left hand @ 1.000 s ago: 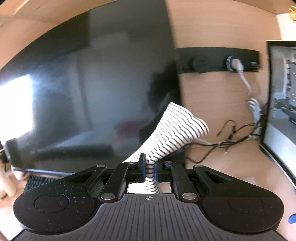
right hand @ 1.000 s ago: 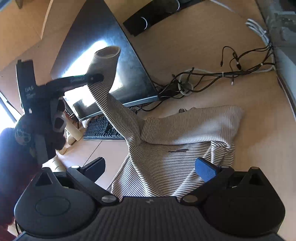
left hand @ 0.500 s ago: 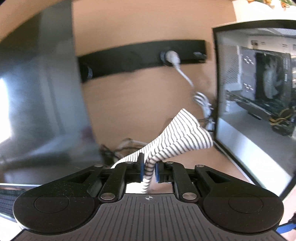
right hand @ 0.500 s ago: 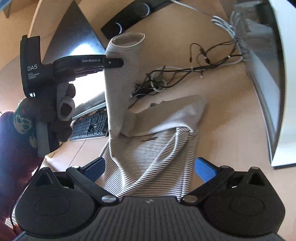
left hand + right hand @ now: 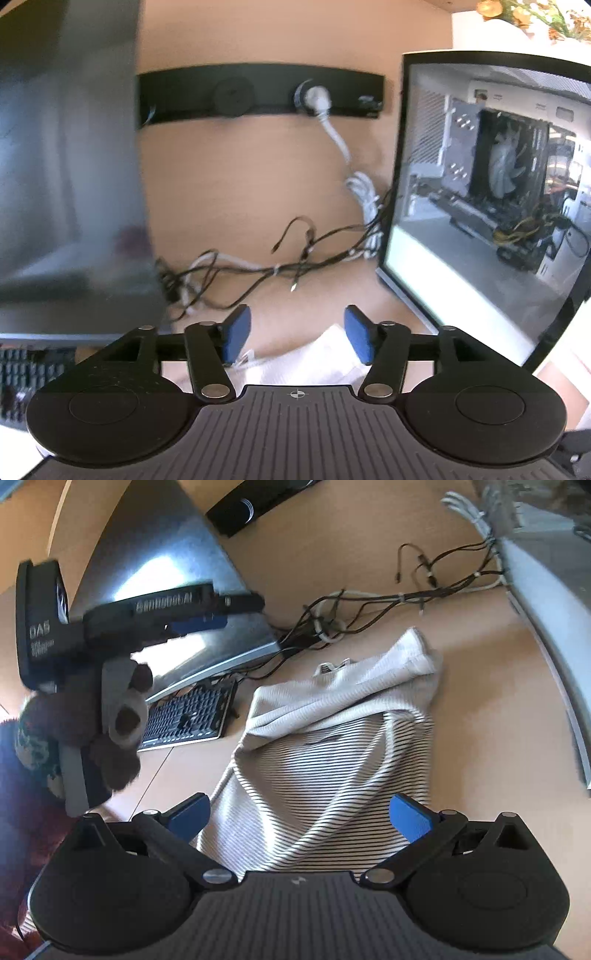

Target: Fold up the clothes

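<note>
Striped shirt [image 5: 332,760] lies on the wooden counter [image 5: 487,716], its sleeve [image 5: 354,686] folded across the upper body, between a keyboard [image 5: 188,720] on one side and a glass-sided computer case [image 5: 491,199] on the other, with a tangle of cables [image 5: 369,609] beyond the collar. The left tool [image 5: 295,338], gripped by a gloved hand [image 5: 110,723], is opening, its blue pads [image 5: 236,334] apart above the cloth with nothing pressed between them. The right tool [image 5: 299,816] stands wide over the shirt's lower part, gripping nothing.
</note>
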{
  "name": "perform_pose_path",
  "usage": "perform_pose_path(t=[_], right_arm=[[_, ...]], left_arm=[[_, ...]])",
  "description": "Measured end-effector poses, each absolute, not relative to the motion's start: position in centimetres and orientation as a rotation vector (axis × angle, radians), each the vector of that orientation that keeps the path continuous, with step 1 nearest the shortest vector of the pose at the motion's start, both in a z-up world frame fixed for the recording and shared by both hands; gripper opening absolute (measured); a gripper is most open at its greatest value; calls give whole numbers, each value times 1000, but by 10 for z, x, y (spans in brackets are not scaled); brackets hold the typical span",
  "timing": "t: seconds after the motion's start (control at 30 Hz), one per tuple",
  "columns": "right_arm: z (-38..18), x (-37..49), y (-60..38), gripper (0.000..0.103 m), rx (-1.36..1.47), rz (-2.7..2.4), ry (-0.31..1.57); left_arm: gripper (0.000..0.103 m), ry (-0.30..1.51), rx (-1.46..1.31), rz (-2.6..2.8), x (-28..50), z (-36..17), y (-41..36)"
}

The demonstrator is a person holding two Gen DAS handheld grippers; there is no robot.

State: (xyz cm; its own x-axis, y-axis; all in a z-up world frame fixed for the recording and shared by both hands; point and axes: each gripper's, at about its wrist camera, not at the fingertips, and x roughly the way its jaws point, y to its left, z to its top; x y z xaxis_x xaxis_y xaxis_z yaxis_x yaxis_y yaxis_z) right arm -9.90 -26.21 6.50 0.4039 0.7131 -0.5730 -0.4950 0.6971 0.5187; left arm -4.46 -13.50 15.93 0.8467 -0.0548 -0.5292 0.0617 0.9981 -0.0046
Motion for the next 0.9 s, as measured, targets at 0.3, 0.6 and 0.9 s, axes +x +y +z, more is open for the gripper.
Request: perform_pose_path(t=[0.3,0.6,0.9], right_arm=[[65,-112,-192,103,219,738,907],[80,-88,-193,103,135,553,884],[67,-3,-220,89,129,373,786]], left_arm=[[90,737,-105,7,-87,110,-48],[94,881,-222,23,-110,63,6],[94,832,-214,0,-89,68,1]])
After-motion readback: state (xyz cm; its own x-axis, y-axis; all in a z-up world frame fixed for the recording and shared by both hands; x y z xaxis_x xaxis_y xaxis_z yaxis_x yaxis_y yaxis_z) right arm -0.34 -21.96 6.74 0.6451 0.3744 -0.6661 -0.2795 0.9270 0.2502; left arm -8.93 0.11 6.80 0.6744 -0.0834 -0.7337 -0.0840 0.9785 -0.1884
